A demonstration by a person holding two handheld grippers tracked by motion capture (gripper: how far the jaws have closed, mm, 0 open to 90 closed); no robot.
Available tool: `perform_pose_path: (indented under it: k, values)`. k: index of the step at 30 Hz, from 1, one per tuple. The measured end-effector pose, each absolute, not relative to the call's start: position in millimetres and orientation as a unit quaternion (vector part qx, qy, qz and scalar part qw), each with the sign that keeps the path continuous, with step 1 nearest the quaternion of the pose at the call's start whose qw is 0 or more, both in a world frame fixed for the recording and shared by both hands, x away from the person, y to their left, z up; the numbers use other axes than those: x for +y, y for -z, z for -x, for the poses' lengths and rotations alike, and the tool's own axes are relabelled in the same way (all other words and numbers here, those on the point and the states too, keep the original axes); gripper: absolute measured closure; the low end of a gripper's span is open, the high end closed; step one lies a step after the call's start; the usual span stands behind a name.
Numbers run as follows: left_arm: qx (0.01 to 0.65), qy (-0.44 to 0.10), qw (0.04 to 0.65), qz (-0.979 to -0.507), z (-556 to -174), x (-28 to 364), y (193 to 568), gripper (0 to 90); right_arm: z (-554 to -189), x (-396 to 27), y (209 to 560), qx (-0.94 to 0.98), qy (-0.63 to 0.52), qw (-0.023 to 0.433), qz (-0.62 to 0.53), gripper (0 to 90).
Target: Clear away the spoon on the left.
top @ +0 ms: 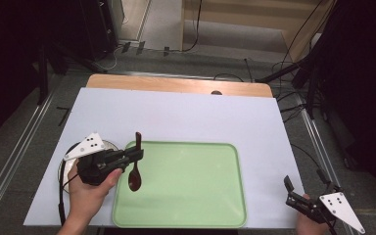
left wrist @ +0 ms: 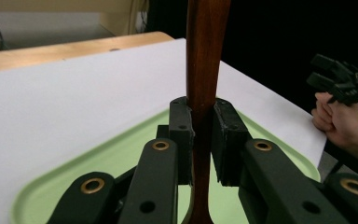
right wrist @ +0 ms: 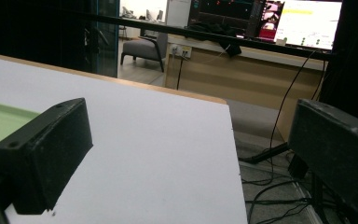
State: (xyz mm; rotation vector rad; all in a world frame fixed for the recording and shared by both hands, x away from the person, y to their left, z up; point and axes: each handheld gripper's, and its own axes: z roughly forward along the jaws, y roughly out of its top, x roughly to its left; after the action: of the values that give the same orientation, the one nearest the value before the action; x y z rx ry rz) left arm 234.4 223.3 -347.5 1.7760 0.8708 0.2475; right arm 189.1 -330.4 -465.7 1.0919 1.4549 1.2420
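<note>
A white sheet (top: 186,122) is covering nearly all of the bench (top: 176,84), leaving a strip of bare wood showing along the far edge. A pale green tray (top: 191,181) is lying on the sheet toward the near side, its near rim running close to the sheet's front edge. Just left of the tray, a round white dish (top: 108,145) is sitting partly under the left gripper (top: 138,152). That gripper is reaching in level over the tray's left rim, its fingers (left wrist: 182,128) pressing shut on the neck of a dark wooden spoon (top: 136,169), which is hanging upright with its bowl low over the tray's left part and its handle pointing up. The right gripper (top: 289,188) is waiting at the sheet's near right corner, well apart from the tray, its fingers (right wrist: 46,151) standing wide apart with nothing between them. The sheet beyond and to the right of the tray is lying bare. Around the bench, grey floor is carrying loose cables (top: 293,63), metal rails are running along both sides, and dark curtains are closing in left and right; the right gripper view is showing screens (right wrist: 307,21) and a chair (right wrist: 142,49) farther off.
</note>
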Motion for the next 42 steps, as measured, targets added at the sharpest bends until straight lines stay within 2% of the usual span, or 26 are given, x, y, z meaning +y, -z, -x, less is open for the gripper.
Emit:
perform_pose_path:
  k: [8, 21, 42]
  values:
    - [0.382, -0.074, 0.532, -0.752, -235.6, 211.0, 371.4, 80.2, -188.9, -331.1, 465.6, 0.59, -0.504, 0.451, -0.441, 0.0]
    - [0.396, -0.071, 0.499, -0.768, -235.6, 204.6, 395.7, 80.2, -189.2, -331.2, 465.6, 0.589, -0.505, 0.451, -0.441, 0.0]
    - [0.407, -0.06, 0.478, -0.776, -244.4, 188.4, 410.3, 80.1, -189.2, -331.4, 465.5, 0.589, -0.506, 0.45, -0.441, 0.0]
